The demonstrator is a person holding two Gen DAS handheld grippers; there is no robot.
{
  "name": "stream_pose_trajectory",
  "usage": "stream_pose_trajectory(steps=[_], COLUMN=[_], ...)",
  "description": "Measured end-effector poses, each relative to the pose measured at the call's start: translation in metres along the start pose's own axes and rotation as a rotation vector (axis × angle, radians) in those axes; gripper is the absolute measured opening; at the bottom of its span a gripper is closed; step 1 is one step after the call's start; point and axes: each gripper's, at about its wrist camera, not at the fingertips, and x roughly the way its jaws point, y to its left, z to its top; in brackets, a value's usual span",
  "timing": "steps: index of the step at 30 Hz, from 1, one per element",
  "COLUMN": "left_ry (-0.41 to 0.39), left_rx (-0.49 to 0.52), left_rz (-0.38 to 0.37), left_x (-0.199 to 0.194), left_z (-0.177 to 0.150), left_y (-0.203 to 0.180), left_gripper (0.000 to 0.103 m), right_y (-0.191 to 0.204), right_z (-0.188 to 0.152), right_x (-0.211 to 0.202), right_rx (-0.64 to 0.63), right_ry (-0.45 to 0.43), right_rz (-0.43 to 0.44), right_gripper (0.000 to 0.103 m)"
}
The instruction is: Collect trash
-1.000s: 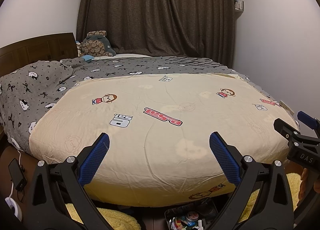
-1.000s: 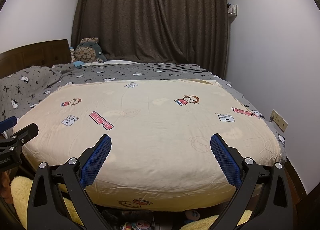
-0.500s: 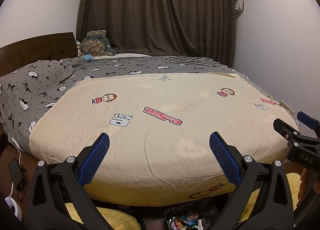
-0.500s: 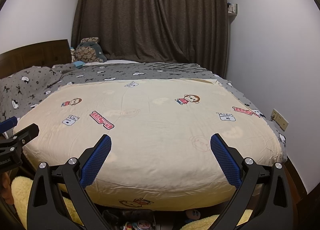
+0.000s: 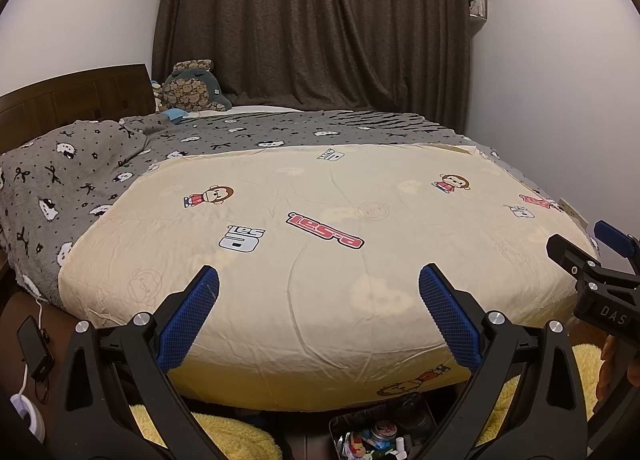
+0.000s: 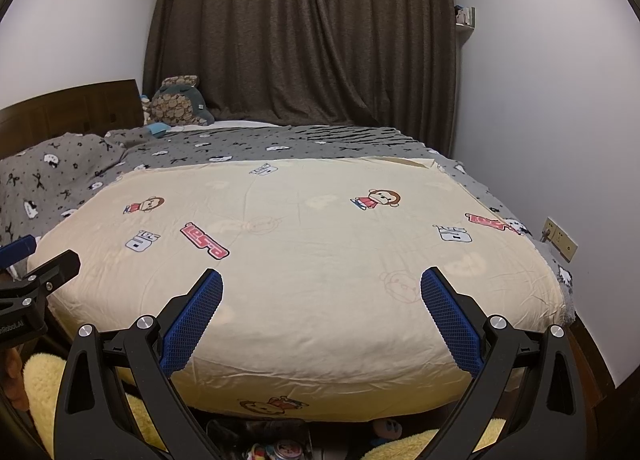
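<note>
My left gripper (image 5: 319, 292) is open and empty, held above the foot of a bed. My right gripper (image 6: 321, 294) is also open and empty beside it; its tip shows in the left wrist view (image 5: 580, 260), and the left gripper's tip shows in the right wrist view (image 6: 44, 268). A dark bin (image 5: 380, 434) holding small colourful trash items sits on the floor under the bed's foot, between the left gripper's fingers. Its contents also show at the bottom of the right wrist view (image 6: 280, 450). No trash shows on the bed.
The bed has a cream cartoon-print cover (image 5: 320, 244) over a grey patterned blanket (image 5: 80, 180). A plush toy (image 5: 192, 88) sits by the wooden headboard (image 5: 76, 96). Dark curtains (image 5: 312, 20) hang behind. A yellow fluffy rug (image 5: 236, 436) lies below. A phone on a charger cable (image 5: 34, 348) lies at left. A wall socket (image 6: 560, 240) is at right.
</note>
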Motion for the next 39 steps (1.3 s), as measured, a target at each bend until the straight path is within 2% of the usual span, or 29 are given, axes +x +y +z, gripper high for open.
stream_pose_trajectory(steps=[31,39], left_ry=[-0.011,-0.002], left_rx=[0.003,-0.006], left_rz=[0.014,-0.015], left_x=[-0.002,-0.002], left_z=[0.001,0.003], left_y=[0.007,0.011], left_gripper=[0.095,0.095], right_y=[-0.006,-0.007], right_z=[0.000,0.000], right_x=[0.003,0.004], right_rx=[0.002,0.000], right_ry=[0.009,0.010], right_rz=[-0.003,0.001], right_gripper=[0.100,0.100])
